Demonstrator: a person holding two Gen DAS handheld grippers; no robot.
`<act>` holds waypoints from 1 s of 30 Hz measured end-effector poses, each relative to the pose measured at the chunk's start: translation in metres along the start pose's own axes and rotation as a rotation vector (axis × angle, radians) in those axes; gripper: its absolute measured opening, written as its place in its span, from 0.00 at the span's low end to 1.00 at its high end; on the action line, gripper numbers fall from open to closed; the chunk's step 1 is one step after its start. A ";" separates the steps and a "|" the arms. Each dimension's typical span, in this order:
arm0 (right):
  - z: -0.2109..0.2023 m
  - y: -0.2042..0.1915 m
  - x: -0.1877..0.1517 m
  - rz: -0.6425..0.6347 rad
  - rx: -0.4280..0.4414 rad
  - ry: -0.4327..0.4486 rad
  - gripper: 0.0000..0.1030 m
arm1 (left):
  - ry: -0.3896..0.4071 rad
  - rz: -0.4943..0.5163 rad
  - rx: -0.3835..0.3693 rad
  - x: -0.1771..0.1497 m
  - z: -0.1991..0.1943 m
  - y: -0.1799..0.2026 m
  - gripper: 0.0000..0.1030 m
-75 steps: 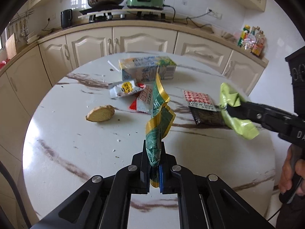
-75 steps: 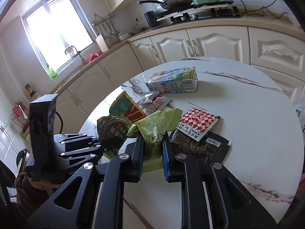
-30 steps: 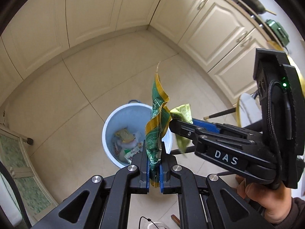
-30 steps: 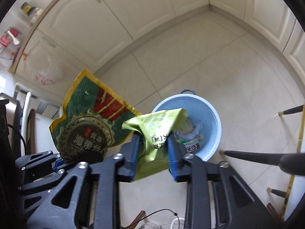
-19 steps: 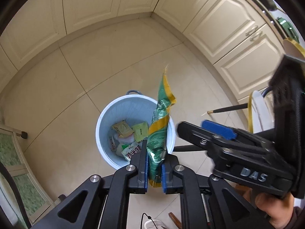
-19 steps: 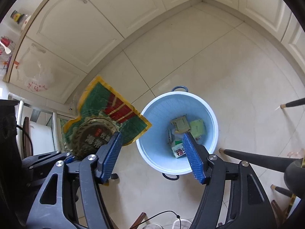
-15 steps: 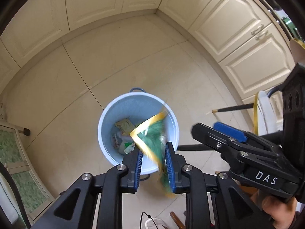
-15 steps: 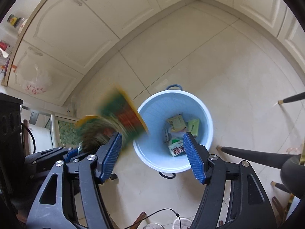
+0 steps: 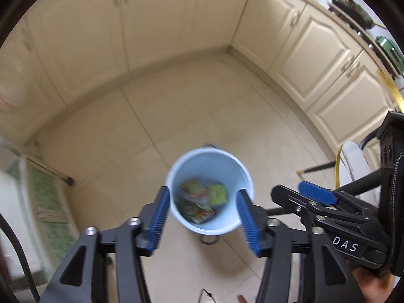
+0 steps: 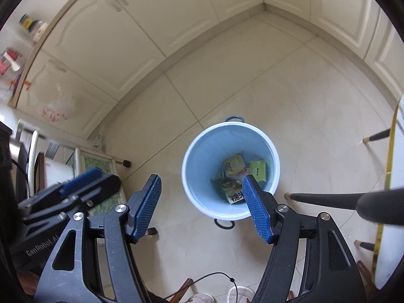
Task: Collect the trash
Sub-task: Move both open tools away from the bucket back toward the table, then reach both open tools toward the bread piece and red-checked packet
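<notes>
Below both grippers, on the tiled floor [image 10: 290, 96], stands a light-blue bin [image 10: 194, 176], seen from above. Left gripper [image 9: 203, 221]: fingers [image 9: 159, 217] spread wide apart, holding nothing, framing the bin's mouth. Right gripper [image 10: 202, 205]: fingers [image 10: 255, 212] likewise wide apart and empty, its right-hand one overlapping the bin's near rim in the right wrist view. Trash wrappers [image 10: 236, 176] lie at the bottom of the bin: yellow and yellow-green packets beside a green printed bag; the left wrist view shows them blurred [image 9: 200, 199]. Cream cabinet doors [image 9: 156, 17] line the walls beyond. Dark chair legs [image 10: 325, 198] stand just right of the bin.
</notes>
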State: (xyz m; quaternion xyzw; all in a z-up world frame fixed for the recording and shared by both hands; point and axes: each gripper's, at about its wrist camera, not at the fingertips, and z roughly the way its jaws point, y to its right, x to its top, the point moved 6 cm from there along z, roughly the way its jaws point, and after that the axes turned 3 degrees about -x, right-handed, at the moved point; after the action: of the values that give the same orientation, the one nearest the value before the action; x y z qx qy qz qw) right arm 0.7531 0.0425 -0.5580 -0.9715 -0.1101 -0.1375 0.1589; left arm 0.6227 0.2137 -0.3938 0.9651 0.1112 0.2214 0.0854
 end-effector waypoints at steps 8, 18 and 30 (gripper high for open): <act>-0.115 -0.063 -0.015 -0.138 -0.059 0.214 0.74 | 0.229 0.004 0.082 -0.019 -0.116 0.017 0.66; -0.303 -0.084 -0.067 -0.193 -0.169 0.536 0.96 | 0.578 0.109 0.106 -0.066 -0.259 0.106 0.91; -0.499 -0.051 -0.159 -0.087 -0.309 0.825 1.00 | 0.819 0.281 -0.032 -0.162 -0.337 0.230 0.99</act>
State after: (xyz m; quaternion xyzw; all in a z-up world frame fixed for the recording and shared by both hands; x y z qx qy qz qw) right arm 0.4749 -0.1062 -0.1368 -0.8421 -0.0566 -0.5351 0.0366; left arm 0.3712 -0.0093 -0.1119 0.8019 -0.0002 0.5971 0.0182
